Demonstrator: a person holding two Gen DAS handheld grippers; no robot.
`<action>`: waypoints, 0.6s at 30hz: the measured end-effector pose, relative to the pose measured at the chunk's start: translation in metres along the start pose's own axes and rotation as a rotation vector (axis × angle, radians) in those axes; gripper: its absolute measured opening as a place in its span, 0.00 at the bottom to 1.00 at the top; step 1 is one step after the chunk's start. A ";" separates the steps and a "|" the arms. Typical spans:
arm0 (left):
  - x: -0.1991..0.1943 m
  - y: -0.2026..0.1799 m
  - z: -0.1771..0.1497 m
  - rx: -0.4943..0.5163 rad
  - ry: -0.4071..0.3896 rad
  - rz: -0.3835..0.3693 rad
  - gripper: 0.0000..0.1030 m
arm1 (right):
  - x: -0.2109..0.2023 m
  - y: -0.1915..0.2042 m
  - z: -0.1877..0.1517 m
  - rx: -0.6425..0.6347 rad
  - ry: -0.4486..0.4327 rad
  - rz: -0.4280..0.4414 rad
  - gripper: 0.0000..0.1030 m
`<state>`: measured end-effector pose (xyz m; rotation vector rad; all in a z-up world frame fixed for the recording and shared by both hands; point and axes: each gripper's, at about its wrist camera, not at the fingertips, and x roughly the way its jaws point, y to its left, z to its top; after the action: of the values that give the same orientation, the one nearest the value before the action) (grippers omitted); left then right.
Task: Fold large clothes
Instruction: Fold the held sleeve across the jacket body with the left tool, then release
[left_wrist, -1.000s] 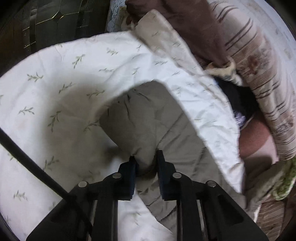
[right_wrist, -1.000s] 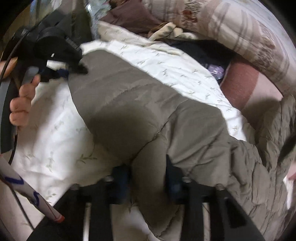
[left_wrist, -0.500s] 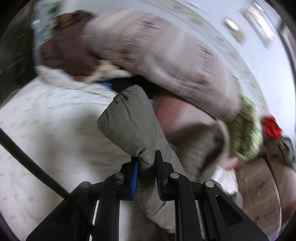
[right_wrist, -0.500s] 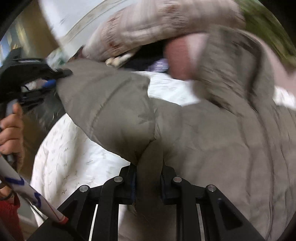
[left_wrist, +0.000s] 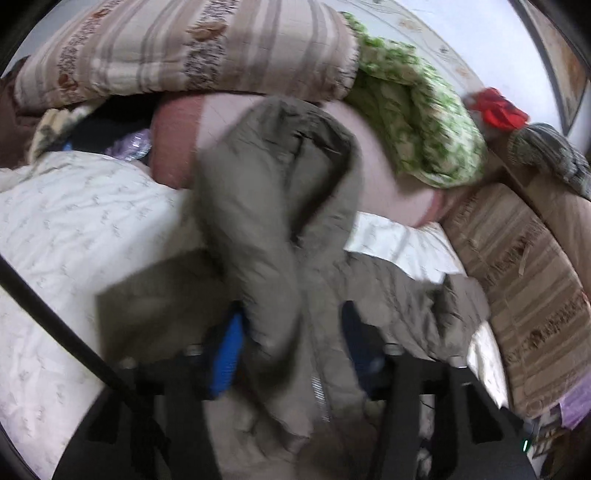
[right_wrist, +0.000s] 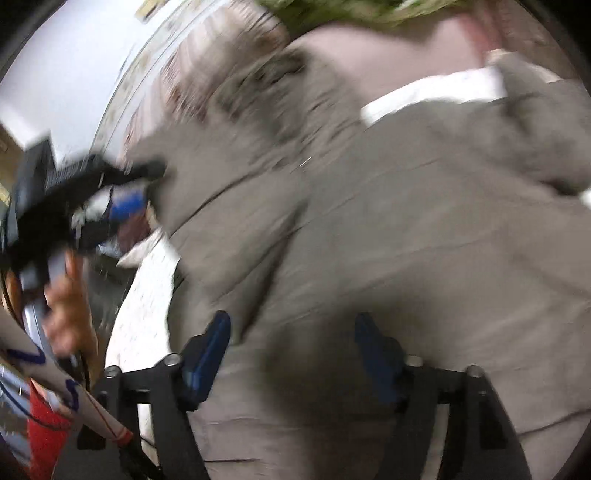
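Note:
An olive-grey padded jacket (left_wrist: 273, 206) lies bunched on the white leaf-print bed cover (left_wrist: 74, 221); a folded part of it rises between my left fingers. My left gripper (left_wrist: 291, 343) is open, its blue pads wide apart with jacket cloth loose between them. In the right wrist view the jacket (right_wrist: 388, 221) fills most of the frame, blurred. My right gripper (right_wrist: 293, 347) is open too, with the jacket lying between and over its fingers. The left gripper (right_wrist: 110, 177) shows there at the left, held by a hand (right_wrist: 66, 302).
A striped beige quilt (left_wrist: 192, 48) and a green patterned blanket (left_wrist: 417, 122) are piled at the back over a pink pillow (left_wrist: 177, 144). A brown striped cover (left_wrist: 535, 288) lies at the right, with a red cloth (left_wrist: 498, 110) behind it.
Both grippers have gone from shut on the jacket to open, letting the cloth go. Both views have swung towards the back of the bed, and the jacket has dropped folded over itself.

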<state>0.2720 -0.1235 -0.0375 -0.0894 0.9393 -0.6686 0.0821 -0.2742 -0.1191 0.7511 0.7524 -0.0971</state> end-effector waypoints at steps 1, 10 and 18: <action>-0.002 -0.003 -0.005 0.003 0.005 -0.018 0.62 | -0.006 -0.005 0.006 -0.001 -0.014 -0.017 0.74; -0.028 -0.039 -0.072 0.093 0.069 -0.180 0.67 | -0.027 -0.018 0.083 0.009 -0.068 0.026 0.81; -0.070 0.000 -0.137 0.047 -0.025 0.027 0.67 | 0.007 -0.009 0.113 -0.101 0.045 -0.004 0.89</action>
<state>0.1381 -0.0558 -0.0699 -0.0431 0.8991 -0.6633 0.1502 -0.3535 -0.0737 0.6569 0.7963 -0.0453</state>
